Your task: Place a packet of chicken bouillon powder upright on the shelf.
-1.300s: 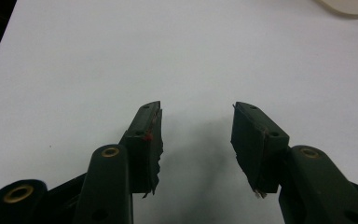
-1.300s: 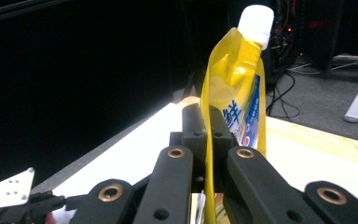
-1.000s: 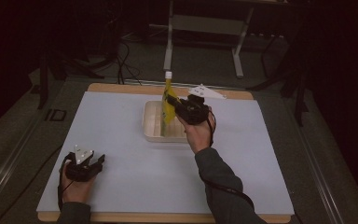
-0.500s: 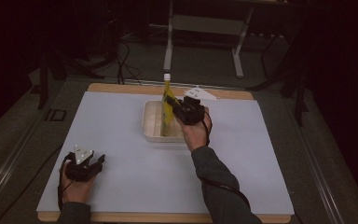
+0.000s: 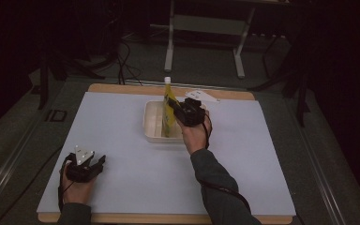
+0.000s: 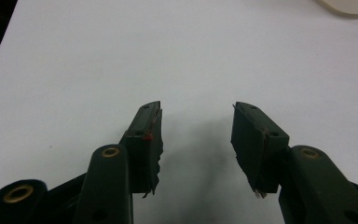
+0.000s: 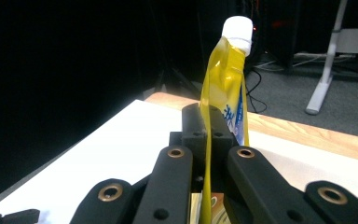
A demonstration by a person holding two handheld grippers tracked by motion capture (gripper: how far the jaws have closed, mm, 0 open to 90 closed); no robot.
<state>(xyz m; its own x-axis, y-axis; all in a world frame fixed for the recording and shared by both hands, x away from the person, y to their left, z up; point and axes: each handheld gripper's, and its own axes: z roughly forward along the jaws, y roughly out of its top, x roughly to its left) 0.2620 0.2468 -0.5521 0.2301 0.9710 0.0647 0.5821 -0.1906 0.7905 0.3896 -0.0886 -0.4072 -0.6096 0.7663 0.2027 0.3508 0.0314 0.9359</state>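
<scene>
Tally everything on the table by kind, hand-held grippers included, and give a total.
Yellow pouch with white cap: 1
Cream tray: 1
White flat object at the far edge, too small to identify: 1
Hand-held grippers: 2, left hand-held gripper, right hand-held gripper
Total: 5

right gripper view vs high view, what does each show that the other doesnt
Right gripper view alone: blue print on the soft yellow pouch with a white cap, pinched flat between the right hand-held gripper's black jaws.

High view alone: the cream rectangular plastic tub beneath the pouch, and the left hand-held gripper resting at the near left of the white table.

Both: the upright pouch, the right gripper, the table's wooden far edge.
</scene>
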